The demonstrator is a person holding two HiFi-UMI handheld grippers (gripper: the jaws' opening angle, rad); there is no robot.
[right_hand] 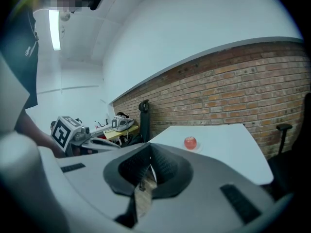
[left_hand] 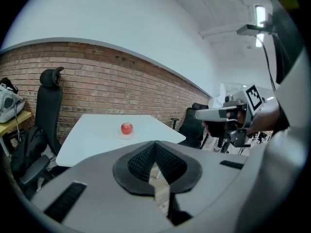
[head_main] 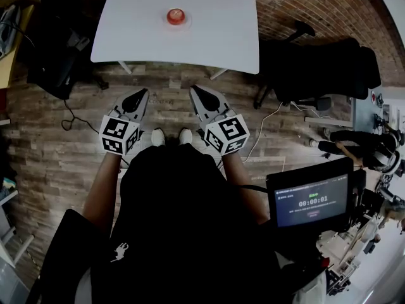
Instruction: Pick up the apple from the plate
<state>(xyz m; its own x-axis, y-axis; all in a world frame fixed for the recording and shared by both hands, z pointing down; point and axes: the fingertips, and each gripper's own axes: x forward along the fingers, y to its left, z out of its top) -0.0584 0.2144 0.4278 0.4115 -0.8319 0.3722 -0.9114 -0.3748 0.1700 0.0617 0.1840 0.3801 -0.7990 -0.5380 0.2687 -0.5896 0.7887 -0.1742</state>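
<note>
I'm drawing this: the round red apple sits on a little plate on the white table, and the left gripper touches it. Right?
No. The left gripper is nowhere near the round red apple: the head view shows it short of the white table, above the wooden floor. The apple does sit on its little plate.

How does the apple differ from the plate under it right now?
The apple is red and round; the plate is pale and flat. The apple stands on the plate, while the plate lies directly on the white table. The plate spreads wider than the apple. They share one spot, alone on that table.
</note>
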